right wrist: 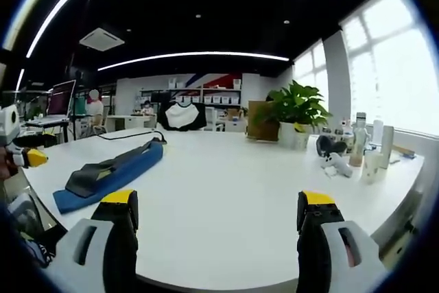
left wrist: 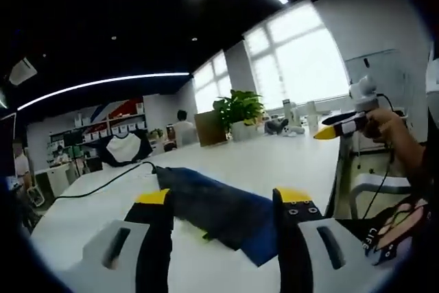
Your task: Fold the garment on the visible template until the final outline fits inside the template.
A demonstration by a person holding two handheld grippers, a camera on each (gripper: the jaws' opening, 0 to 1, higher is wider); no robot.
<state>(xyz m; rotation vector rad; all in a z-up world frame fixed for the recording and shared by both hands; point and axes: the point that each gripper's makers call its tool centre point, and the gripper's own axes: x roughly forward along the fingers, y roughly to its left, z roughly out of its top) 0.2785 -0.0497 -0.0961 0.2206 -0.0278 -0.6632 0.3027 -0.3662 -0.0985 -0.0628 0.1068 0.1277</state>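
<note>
The garment [left wrist: 219,207], a dark grey piece lying on a blue layer, sits on the white table [left wrist: 274,162] as a long, narrow bundle. In the left gripper view it starts just beyond and between the yellow-tipped jaws of the left gripper [left wrist: 223,200] and runs away toward about 11 o'clock, where a black cable [left wrist: 103,183] meets its far end. Its near blue corner reaches toward 5 o'clock, close beside the right-hand jaw. A small yellow-green patch [left wrist: 204,236] peeks out from under its near edge; I cannot tell whether this belongs to the template. The left gripper's jaws stand wide apart with nothing between them, released above the cloth, not touching it. In the right gripper view the same bundle [right wrist: 113,169] lies off at 10 o'clock from the right gripper [right wrist: 219,211], well apart from it, its long axis running from 8 o'clock up toward 11 o'clock. That gripper also stands released, jaws spread over bare tabletop. It shows again at 3 o'clock in the left gripper view [left wrist: 336,128], held off the table's edge in the person's hand [left wrist: 387,128]. By my judgement the left gripper is much the nearer, already lined up with the near end of the garment, so a grasp there is its to make, while the right must travel across toward its 10 o'clock to reach the cloth.
</note>
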